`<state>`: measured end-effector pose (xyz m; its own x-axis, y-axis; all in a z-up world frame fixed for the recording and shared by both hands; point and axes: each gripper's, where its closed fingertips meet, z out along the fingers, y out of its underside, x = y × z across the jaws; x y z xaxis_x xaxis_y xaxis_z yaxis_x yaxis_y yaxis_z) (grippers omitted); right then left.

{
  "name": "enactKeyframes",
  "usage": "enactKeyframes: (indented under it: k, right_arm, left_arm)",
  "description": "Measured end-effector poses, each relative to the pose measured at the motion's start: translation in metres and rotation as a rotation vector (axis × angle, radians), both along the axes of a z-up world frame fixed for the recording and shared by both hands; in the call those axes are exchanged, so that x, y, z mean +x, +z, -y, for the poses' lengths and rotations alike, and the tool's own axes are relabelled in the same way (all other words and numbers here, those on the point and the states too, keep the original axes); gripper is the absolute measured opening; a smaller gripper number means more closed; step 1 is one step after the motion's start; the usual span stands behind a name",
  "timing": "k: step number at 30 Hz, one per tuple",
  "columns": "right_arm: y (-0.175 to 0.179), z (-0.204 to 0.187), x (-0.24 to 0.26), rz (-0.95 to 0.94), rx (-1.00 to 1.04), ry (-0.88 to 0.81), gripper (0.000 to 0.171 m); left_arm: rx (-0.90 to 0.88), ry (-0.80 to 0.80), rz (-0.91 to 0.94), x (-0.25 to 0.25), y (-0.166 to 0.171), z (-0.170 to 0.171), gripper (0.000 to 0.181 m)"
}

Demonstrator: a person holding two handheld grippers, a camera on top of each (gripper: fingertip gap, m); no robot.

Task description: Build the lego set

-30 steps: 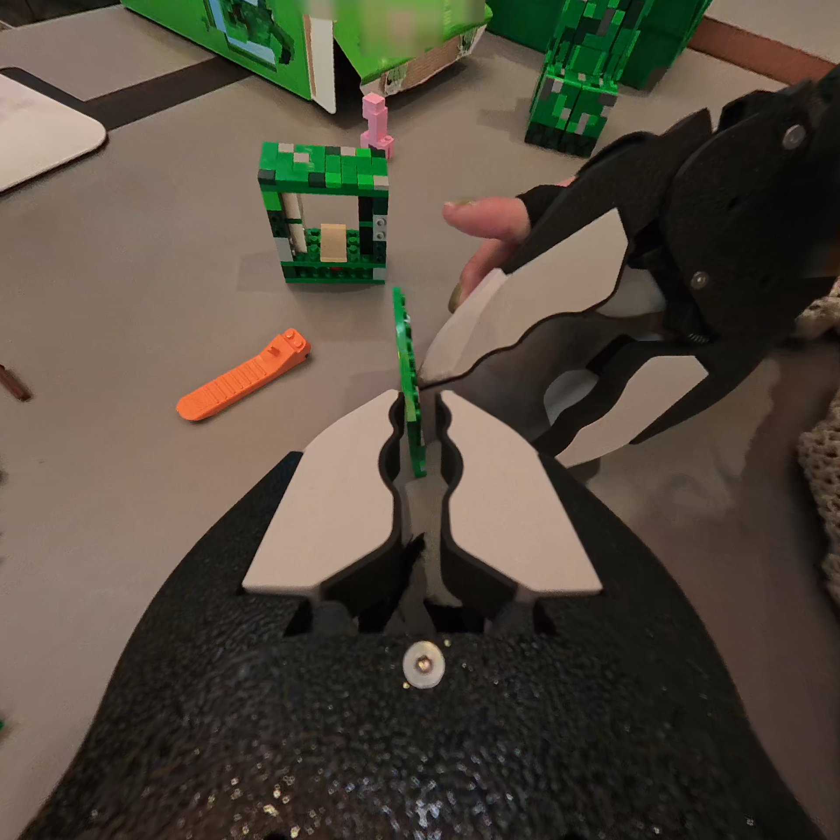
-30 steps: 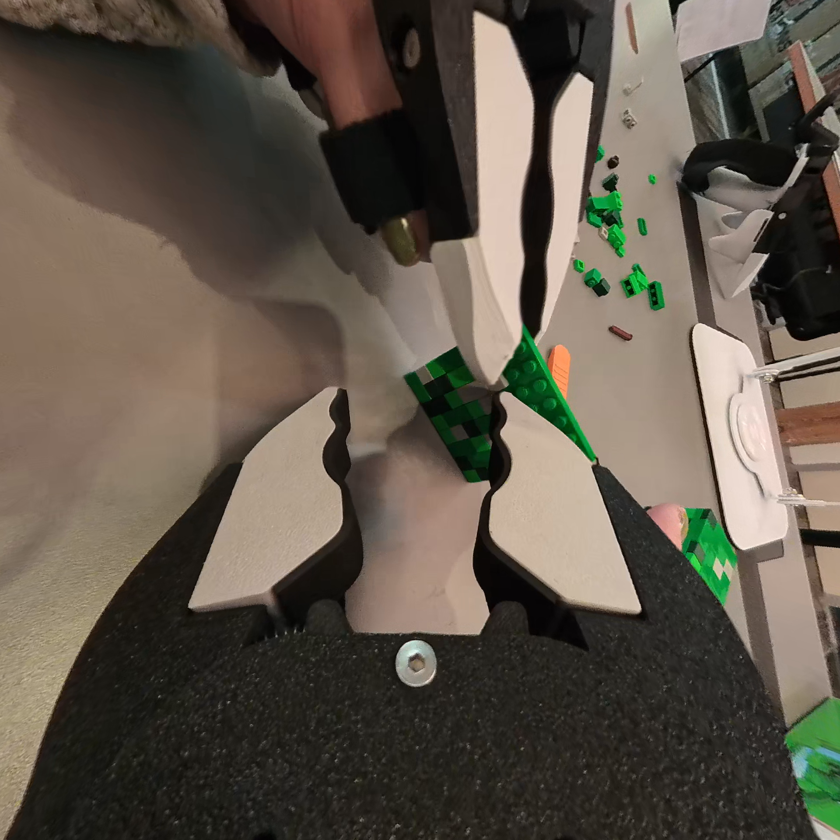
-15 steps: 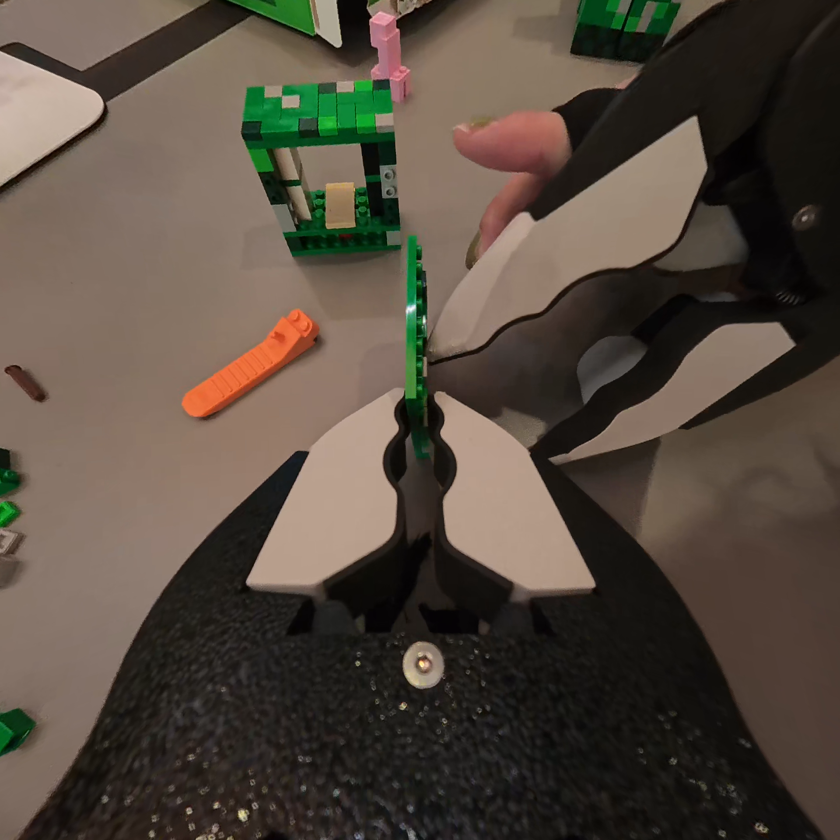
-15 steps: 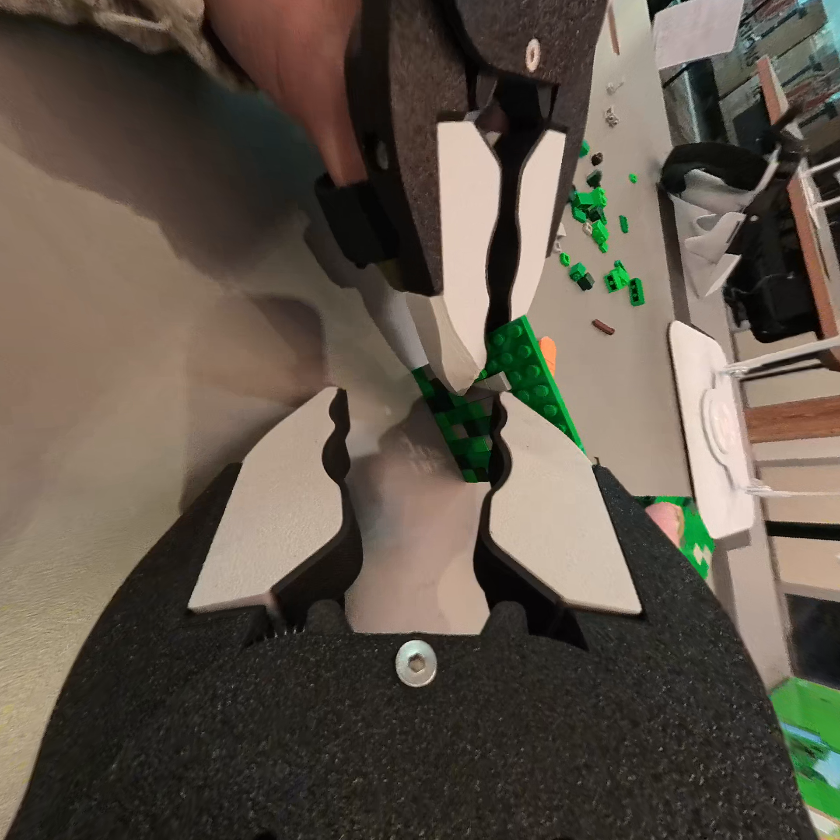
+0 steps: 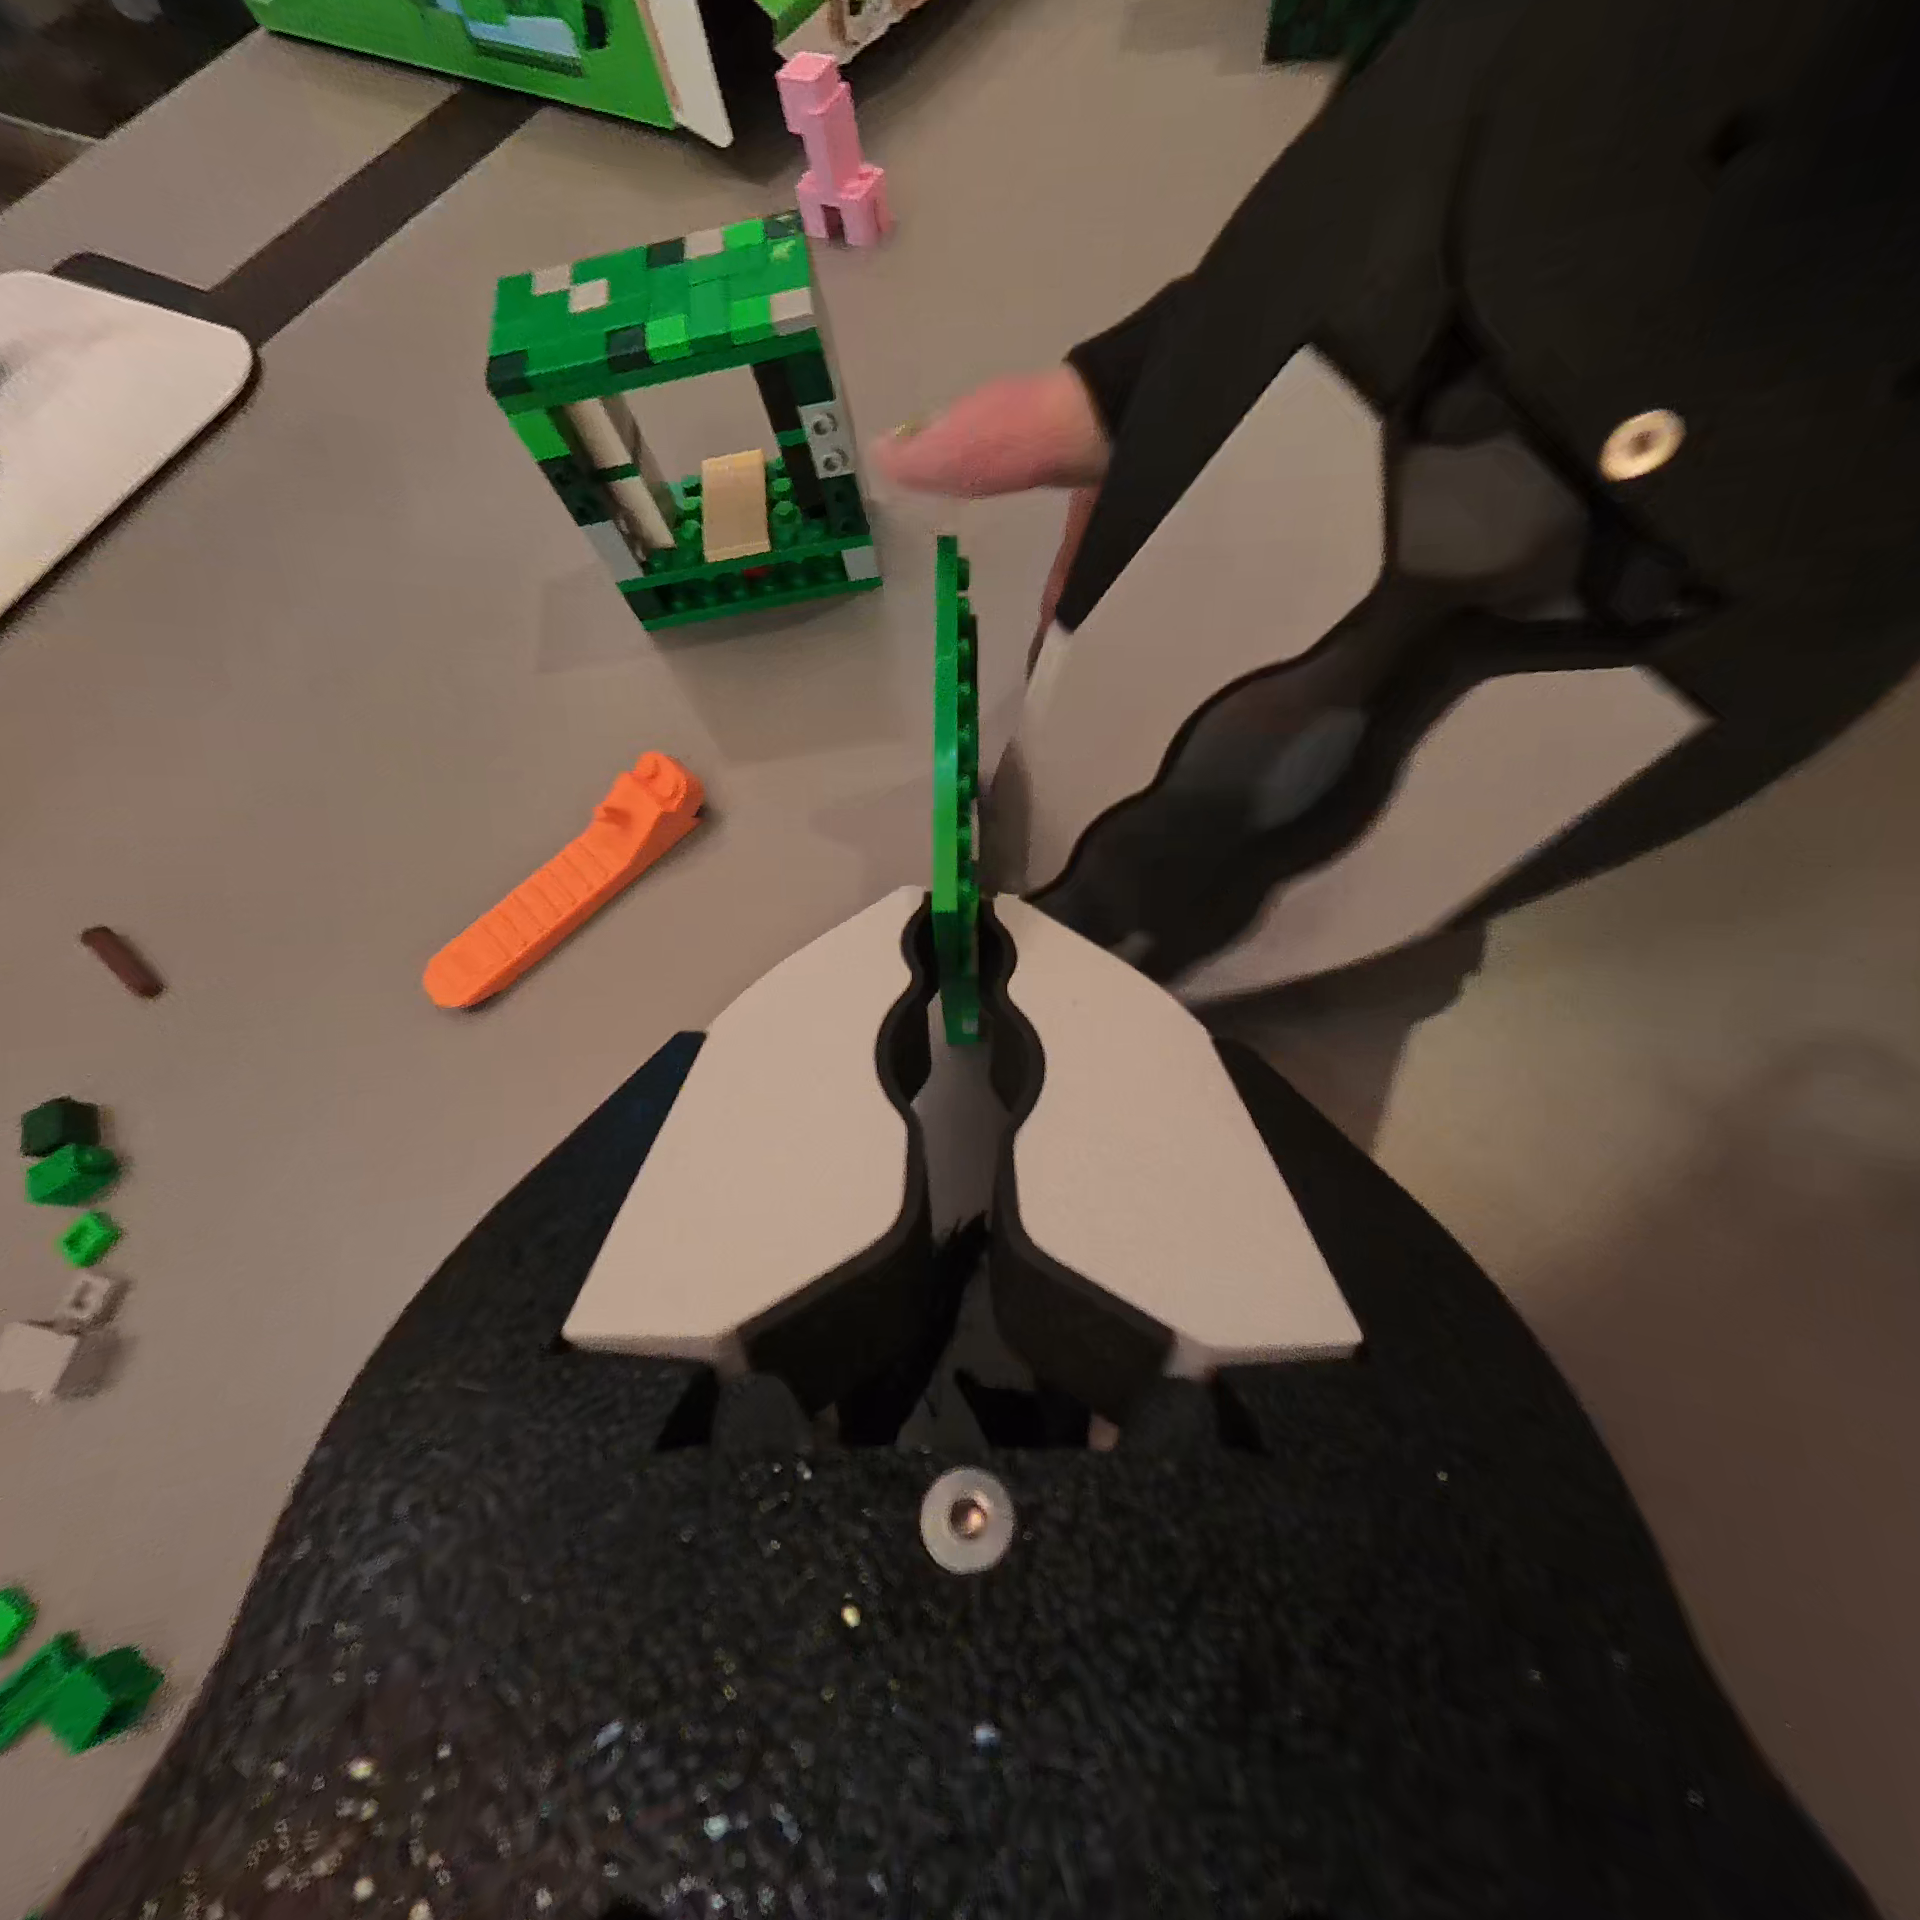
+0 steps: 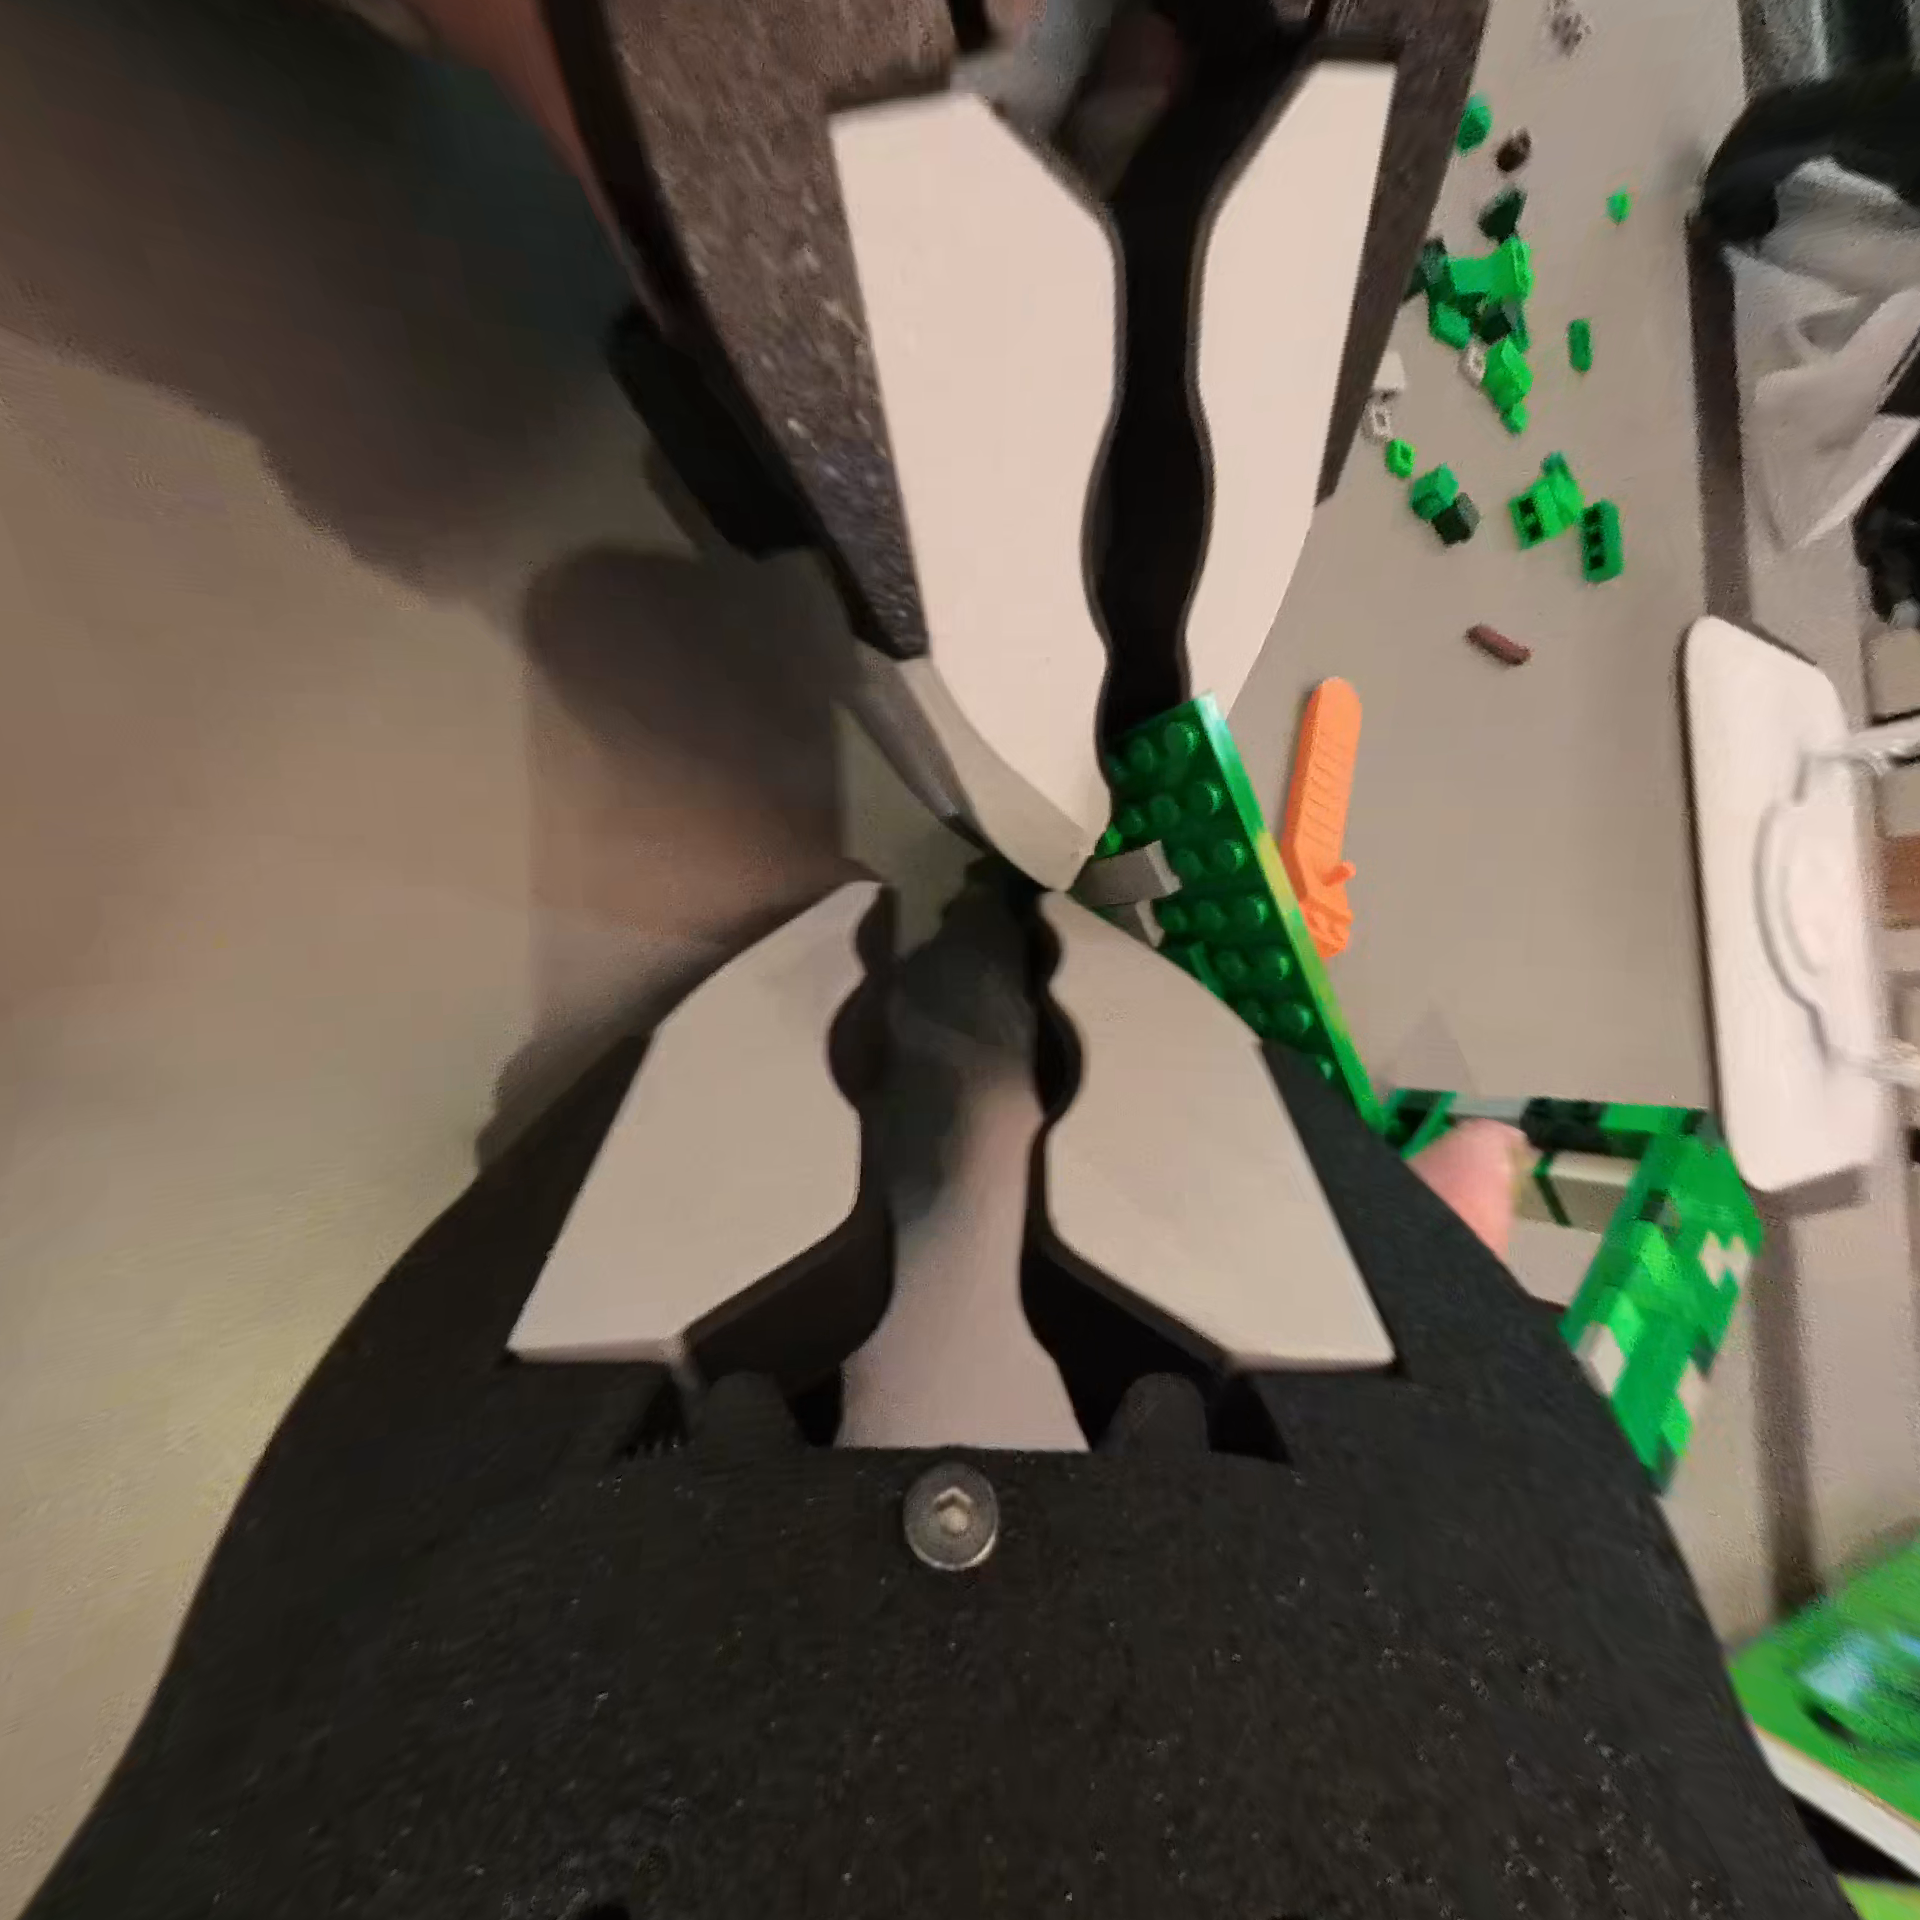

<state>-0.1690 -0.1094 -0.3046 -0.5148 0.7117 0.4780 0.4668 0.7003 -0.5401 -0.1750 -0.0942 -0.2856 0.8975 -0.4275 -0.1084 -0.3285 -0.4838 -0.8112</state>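
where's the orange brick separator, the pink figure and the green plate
orange brick separator (image 5: pixel 566 883), left wrist view, middle of its ribbed handle
pink figure (image 5: pixel 831 156), left wrist view, its body
green plate (image 5: pixel 948 748), left wrist view, its edge

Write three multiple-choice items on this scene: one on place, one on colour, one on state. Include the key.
1. The orange plastic brick separator lies:
A) on the grey table, left of the held green studded plate
B) atop a white tray
C) inside a box

2. The small blocky figure behind the green brick frame is:
A) blue
B) pink
C) yellow

3. The left gripper has its jaws:
A) wide open
B) shut on the plate
C) shut on the separator

Key:
1 A, it lies flat on bare tabletop.
2 B, it is plainly pink.
3 B, they pinch the plate's edge.
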Motion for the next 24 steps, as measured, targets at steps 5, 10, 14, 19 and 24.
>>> enactKeyframes:
  k: [5,10,14,19,24]
  right_arm:
    - [0.016,0.001,0.004,-0.149,-0.138,-0.02,0.046]
    - [0.018,-0.002,0.003,-0.218,-0.099,-0.026,0.048]
    - [0.02,-0.003,0.004,-0.232,-0.105,-0.024,0.047]
    - [0.024,-0.011,0.006,-0.331,-0.058,-0.016,0.049]
    - [0.024,-0.018,0.004,-0.325,-0.09,-0.033,0.03]
  left_arm:
    - [-0.034,0.035,0.165,-0.006,0.001,-0.002,0.006]
    - [-0.038,0.043,0.184,-0.006,0.001,-0.002,0.006]
    - [-0.057,0.056,0.233,-0.014,0.002,0.003,0.006]
    - [-0.032,0.088,0.425,-0.036,0.014,0.01,0.006]
    - [-0.037,0.11,0.579,-0.054,0.016,0.014,0.005]
